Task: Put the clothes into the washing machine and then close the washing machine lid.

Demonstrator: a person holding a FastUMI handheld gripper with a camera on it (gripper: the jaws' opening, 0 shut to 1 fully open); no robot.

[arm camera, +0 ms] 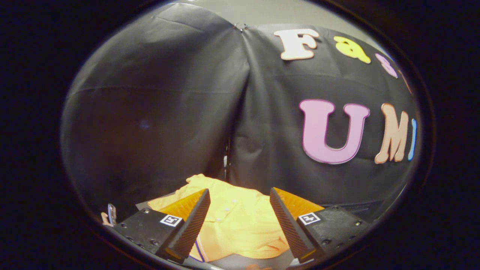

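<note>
Gripper view: the gripper (240, 210) is spread wide, its two fingers standing well apart and angled outward, with nothing pinched between them. Each finger (193, 221) carries a small square marker on its base block.

The shirt (236, 221), yellow, lies flat on a grey bench (157, 198) directly below and ahead of the gripper. Most of its visible cloth shows in the gap between the fingers. A row of small pale buttons runs down its front, and a thin blue line shows at its near left hem beside the left finger. One part of the shirt reaches far and left, ending in a rumpled tip near the wall. Whether the fingers touch the cloth cannot be told; they appear to hover over it.

Beyond the shirt hangs the black cloth wall (157, 112), made of two panels that meet in a vertical fold just behind the shirt's far edge. A pale ceiling strip shows above the wall.

At near left, beside the left finger base, a small metallic object (111, 213) stands up; its nature is unclear
</note>
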